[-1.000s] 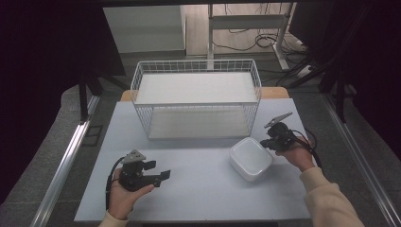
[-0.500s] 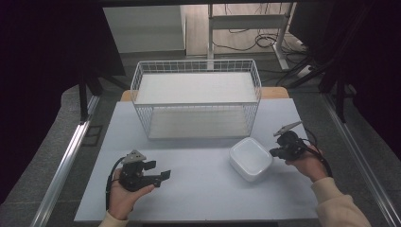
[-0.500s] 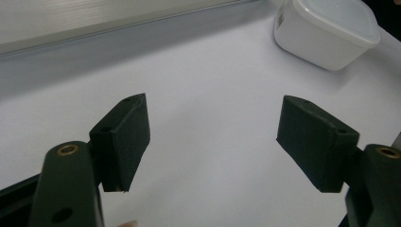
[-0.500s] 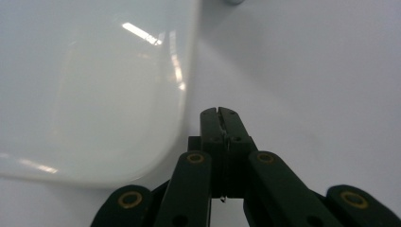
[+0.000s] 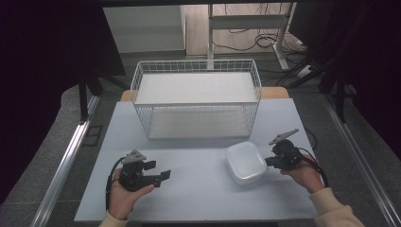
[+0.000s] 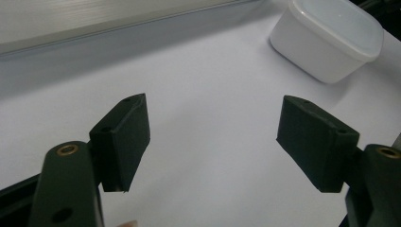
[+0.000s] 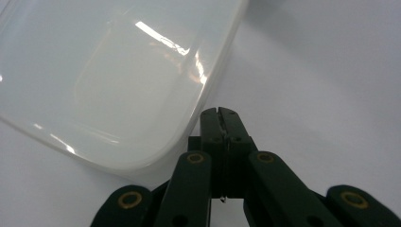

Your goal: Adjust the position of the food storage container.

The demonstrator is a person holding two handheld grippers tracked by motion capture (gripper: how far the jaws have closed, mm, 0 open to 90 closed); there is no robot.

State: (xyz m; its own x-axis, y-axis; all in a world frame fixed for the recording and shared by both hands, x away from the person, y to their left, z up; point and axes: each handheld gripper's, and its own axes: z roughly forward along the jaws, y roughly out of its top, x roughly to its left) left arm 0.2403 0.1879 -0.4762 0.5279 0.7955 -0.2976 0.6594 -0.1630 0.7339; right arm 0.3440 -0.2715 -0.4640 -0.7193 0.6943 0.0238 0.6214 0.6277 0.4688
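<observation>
The right gripper sits in the lower right of the high view with its jaws pressed flat together on nothing, their tips just beside the right edge of the white lidded container. In the right gripper view those closed tips stand at the container's rounded corner; whether they touch it I cannot tell. The left gripper, at the lower left of the high view, has its jaws spread wide over bare table, holding nothing; the container appears far off in the upper right of its own view.

As a judgement, the work looks barely started: the container lies low and right of centre on the table, in front of the wire basket, not gripped by either tool. Grasping it and moving it are all left to do.

The basket holds nothing visible. The container's lid is on, and its contents cannot be made out.
</observation>
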